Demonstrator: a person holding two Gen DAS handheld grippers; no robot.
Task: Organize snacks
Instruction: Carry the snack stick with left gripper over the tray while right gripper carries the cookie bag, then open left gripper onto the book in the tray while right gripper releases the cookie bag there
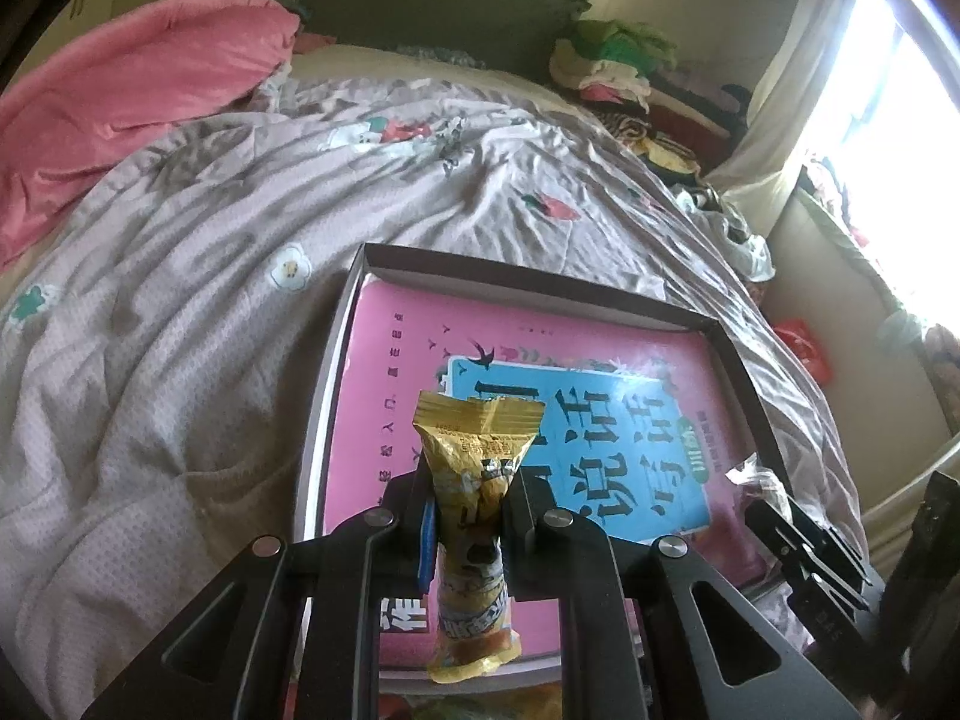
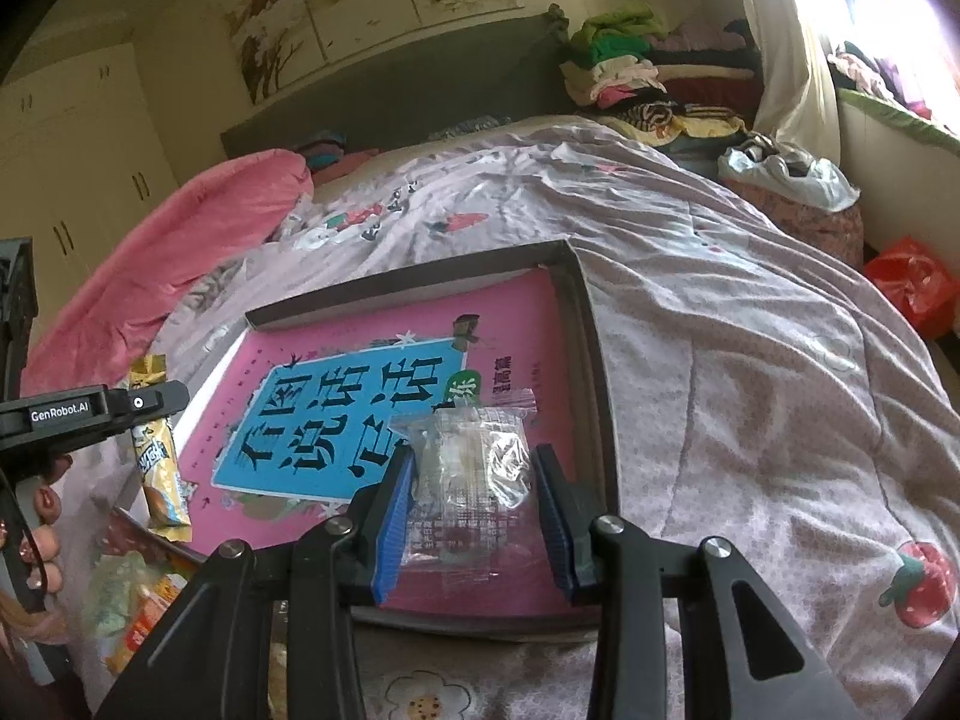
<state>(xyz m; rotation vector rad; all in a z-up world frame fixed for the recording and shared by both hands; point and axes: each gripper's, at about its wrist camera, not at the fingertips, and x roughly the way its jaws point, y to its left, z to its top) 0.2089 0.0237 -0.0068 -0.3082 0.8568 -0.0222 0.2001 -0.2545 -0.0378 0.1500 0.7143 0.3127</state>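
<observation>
The left claw (image 1: 471, 498) is closed tight on a yellow snack packet (image 1: 474, 516). The packet stands almost upright between the fingers, with its crimped top end above them and its lower end hanging below. It is held over the near left part of a shallow dark box (image 1: 540, 285), which lies on the bed (image 1: 180, 312). A pink book (image 1: 390, 360) with a blue title panel fills the bottom of this box.

The right claw (image 2: 474, 480) is partly closed on a clear plastic snack packet (image 2: 474, 468); its blue pads (image 2: 396, 516) press on both sides of the wrapper. This packet is over the near right corner of the box, above the book. More snack packets (image 2: 138, 594) lie in a heap on the bed beside the box, at its near left side.
</observation>
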